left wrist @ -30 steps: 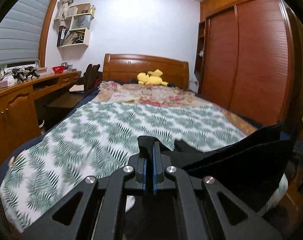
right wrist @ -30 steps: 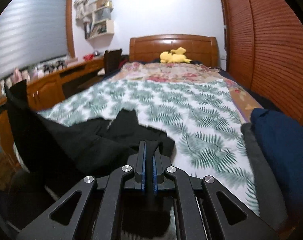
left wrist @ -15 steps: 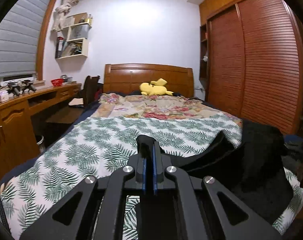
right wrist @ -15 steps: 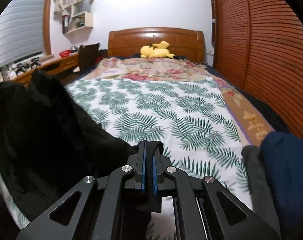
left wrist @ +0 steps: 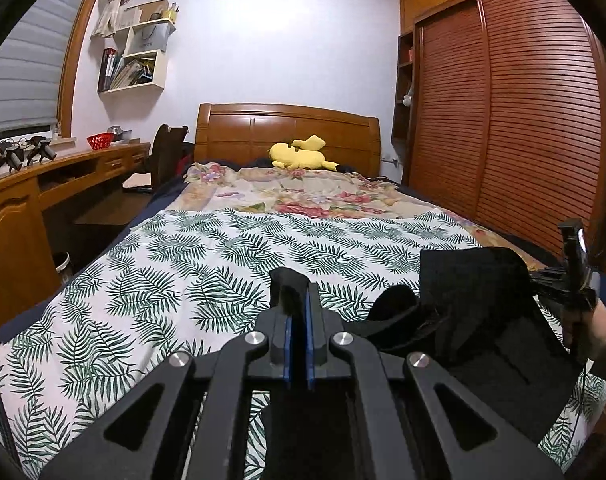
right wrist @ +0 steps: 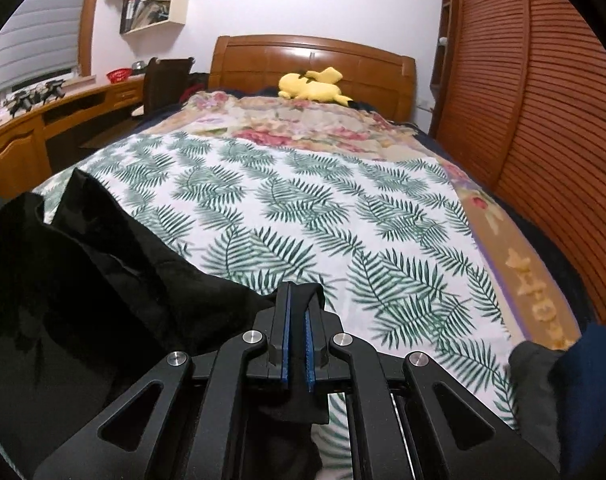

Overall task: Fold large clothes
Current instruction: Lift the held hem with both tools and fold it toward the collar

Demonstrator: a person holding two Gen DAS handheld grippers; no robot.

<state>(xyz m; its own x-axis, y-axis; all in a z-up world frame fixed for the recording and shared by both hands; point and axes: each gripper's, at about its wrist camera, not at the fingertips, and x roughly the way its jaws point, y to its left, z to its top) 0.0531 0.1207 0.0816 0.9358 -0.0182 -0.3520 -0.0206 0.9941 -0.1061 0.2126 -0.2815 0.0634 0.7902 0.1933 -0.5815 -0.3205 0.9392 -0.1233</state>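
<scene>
Bed [left wrist: 207,264] under fern-print sheet [right wrist: 287,200], black garment [left wrist: 483,320], seemingly plush toy [left wrist: 299,154].

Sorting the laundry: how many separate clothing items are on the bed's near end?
3. A black garment held by both grippers at the left; a grey item and a navy item at the right edge. More may lie out of view.

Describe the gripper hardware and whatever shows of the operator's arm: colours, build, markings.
Both the left gripper and the right gripper share one build: matte black linkage arms with triangular cutouts, silver round pivot bolts, and narrow black fingers lined with blue pads. No cables or markings are visible. In the left wrist view, the right hand shows bare skin with a dark grey-green sleeve at the frame edge.
</scene>
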